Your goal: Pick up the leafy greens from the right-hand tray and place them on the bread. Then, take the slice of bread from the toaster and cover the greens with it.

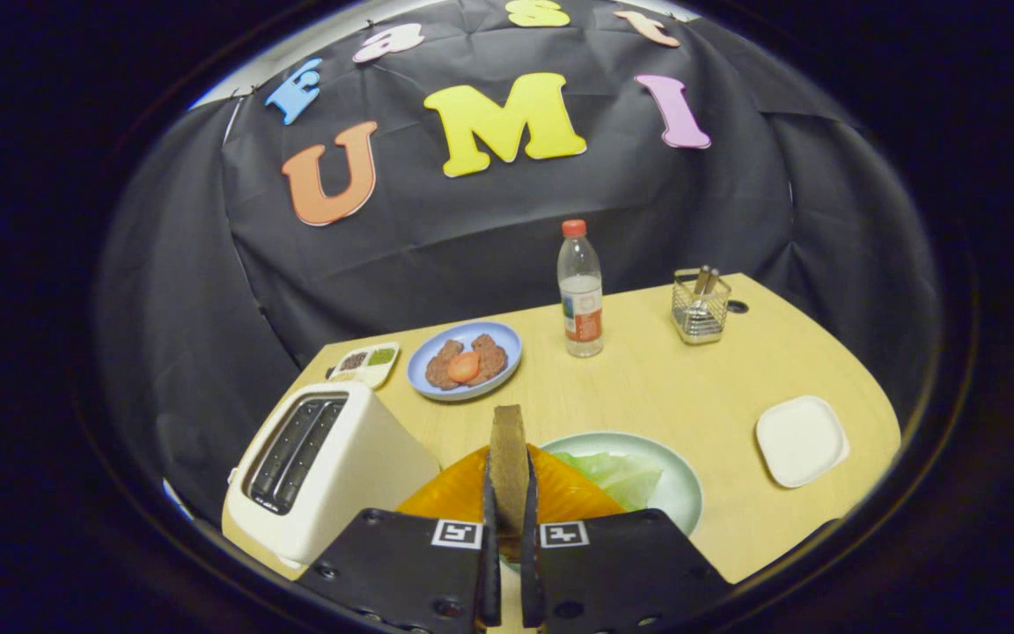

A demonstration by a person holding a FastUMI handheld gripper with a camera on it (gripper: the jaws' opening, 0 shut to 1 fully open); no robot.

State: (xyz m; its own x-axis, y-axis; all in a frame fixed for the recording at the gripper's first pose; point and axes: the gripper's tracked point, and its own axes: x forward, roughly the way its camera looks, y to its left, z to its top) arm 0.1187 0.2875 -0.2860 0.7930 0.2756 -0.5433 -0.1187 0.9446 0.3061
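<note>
Wooden counter (648, 387) against black cloth wall. Hand-held gripper (508, 515) narrow, both fingers clamped on a slice of bread (508, 462) held upright on edge, above a pale green plate (679, 480). Leafy greens (617, 475) lie on that plate, just beyond the fingers, next to something orange (564, 493) partly hidden. White toaster (322, 475) just left of the fingers. Farther back: blue plate (465, 363) with two patties and a tomato slice, small divided dish (368, 361), water bottle (580, 291), wire caddy (701, 306). Empty white square tray (802, 440) to the right.
</note>
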